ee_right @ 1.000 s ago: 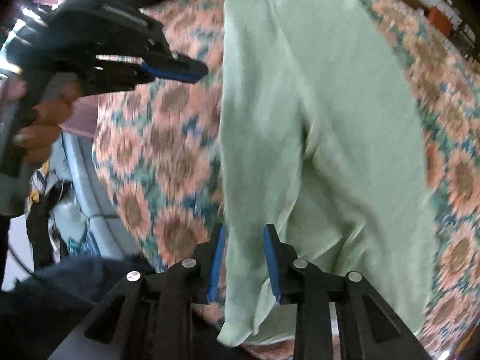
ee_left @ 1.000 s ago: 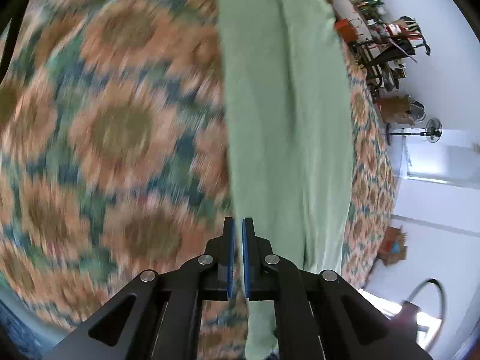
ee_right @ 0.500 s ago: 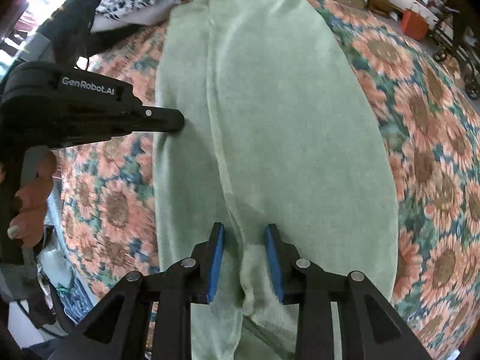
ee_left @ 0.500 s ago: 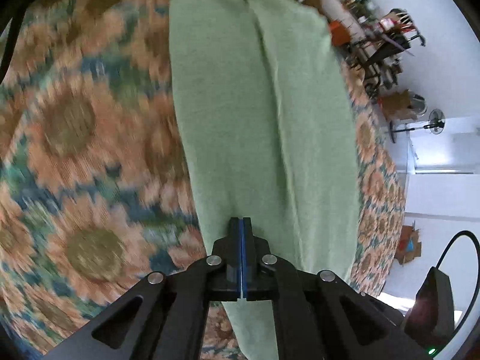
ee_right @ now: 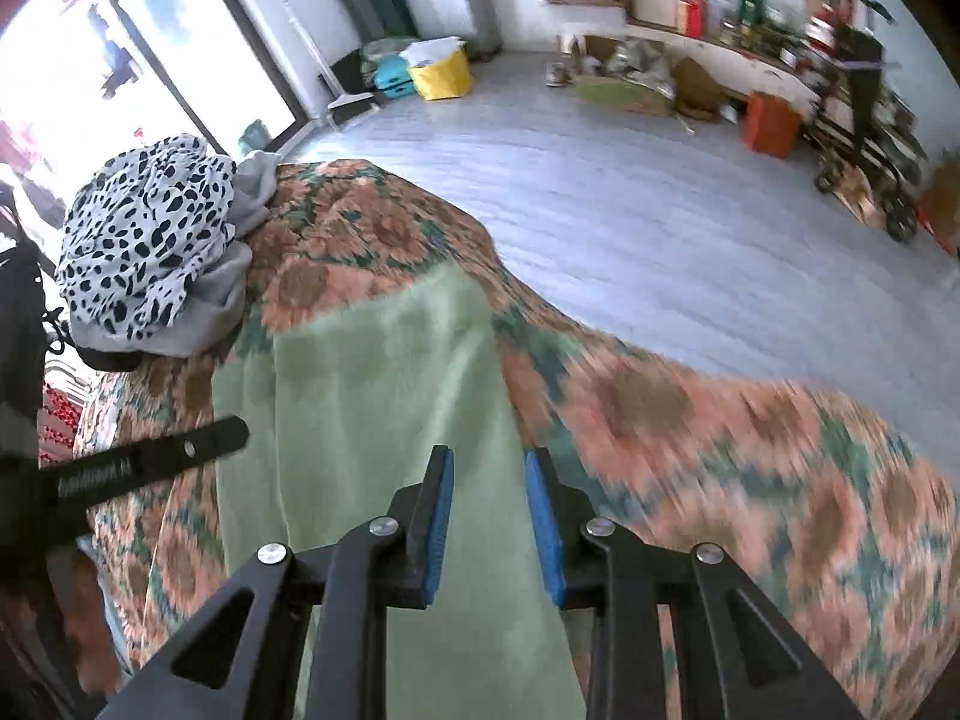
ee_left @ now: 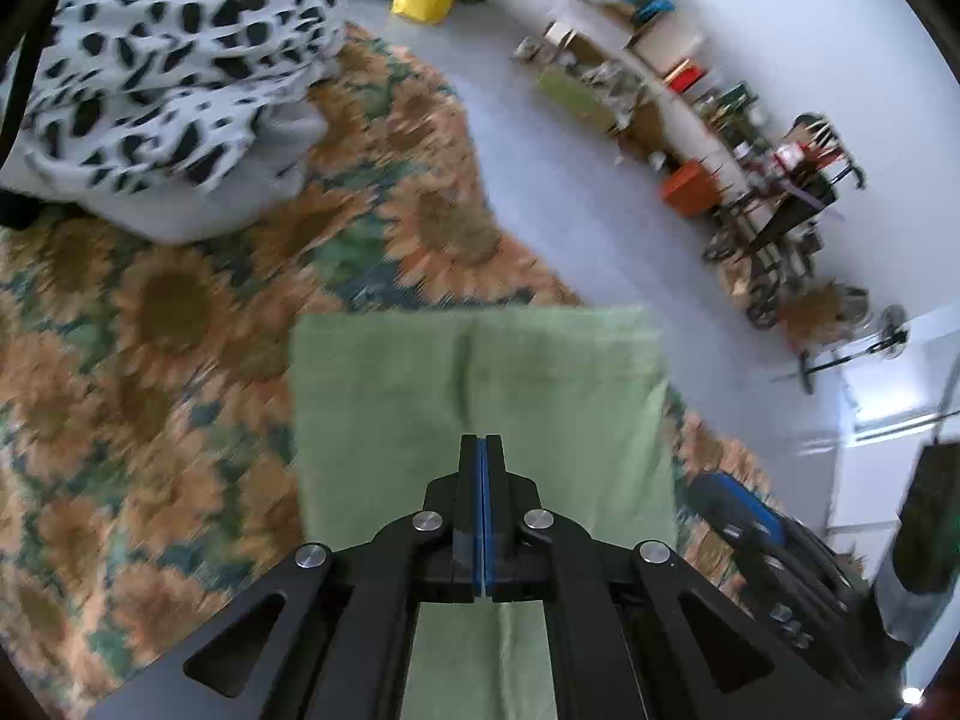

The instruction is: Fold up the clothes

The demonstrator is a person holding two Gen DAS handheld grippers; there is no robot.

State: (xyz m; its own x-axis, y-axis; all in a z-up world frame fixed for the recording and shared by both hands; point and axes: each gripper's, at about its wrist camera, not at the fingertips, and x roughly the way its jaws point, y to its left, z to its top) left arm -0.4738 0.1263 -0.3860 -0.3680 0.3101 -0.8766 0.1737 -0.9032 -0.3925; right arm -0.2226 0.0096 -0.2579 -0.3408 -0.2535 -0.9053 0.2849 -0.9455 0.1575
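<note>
While green garment (ee_left: 480, 384) lies lengthwise mid-frame on bed (ee_left: 150, 312), left gripper (ee_left: 481, 450) clenched, empty; right gripper (ee_right: 489, 468) released. Mid-fold; next, grab an end.

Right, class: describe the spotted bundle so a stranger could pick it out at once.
Start at the sunflower bedspread. Beyond the flat green garment, near the window, sits a crumpled heap. It alone is white with black spots, over grey fabric.

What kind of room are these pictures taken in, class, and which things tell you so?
Probably a lived-in room of a home. A sunflower-print bedcover carries a green garment and a heap of spotted laundry; cluttered shelves line the far wall.
</note>
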